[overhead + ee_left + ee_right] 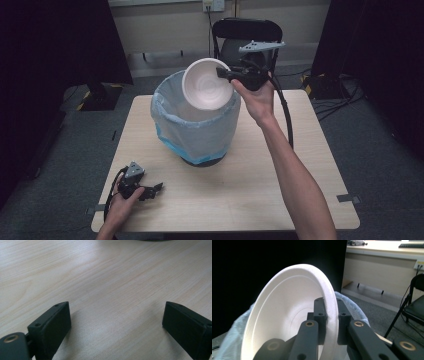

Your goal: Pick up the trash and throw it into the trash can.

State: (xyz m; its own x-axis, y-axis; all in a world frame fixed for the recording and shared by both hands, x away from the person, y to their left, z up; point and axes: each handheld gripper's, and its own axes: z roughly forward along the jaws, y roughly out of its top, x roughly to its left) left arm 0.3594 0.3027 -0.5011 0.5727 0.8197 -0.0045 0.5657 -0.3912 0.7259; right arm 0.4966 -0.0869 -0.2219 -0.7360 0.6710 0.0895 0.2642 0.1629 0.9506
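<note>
**Foam bowl pinched by its rim above the lined bin**

Right gripper (226, 74) clamps the rim of a white foam bowl (207, 84), one jaw inside the wall and one outside, as the right gripper view shows (329, 322). The bowl (287, 322) hangs tipped on edge, its hollow facing the person, over the mouth of a waste bin (197, 125) lined with a pale blue bag, which stands mid-table (250, 190). Such a bowl is likely very light and fairly stiff, yet easily dented or cracked, so a gentle pinch on the rolled rim looks the right hold. Left gripper (156, 189) rests low at the table's near left corner, jaws spread wide with bare wood between them (117, 320).
</note>
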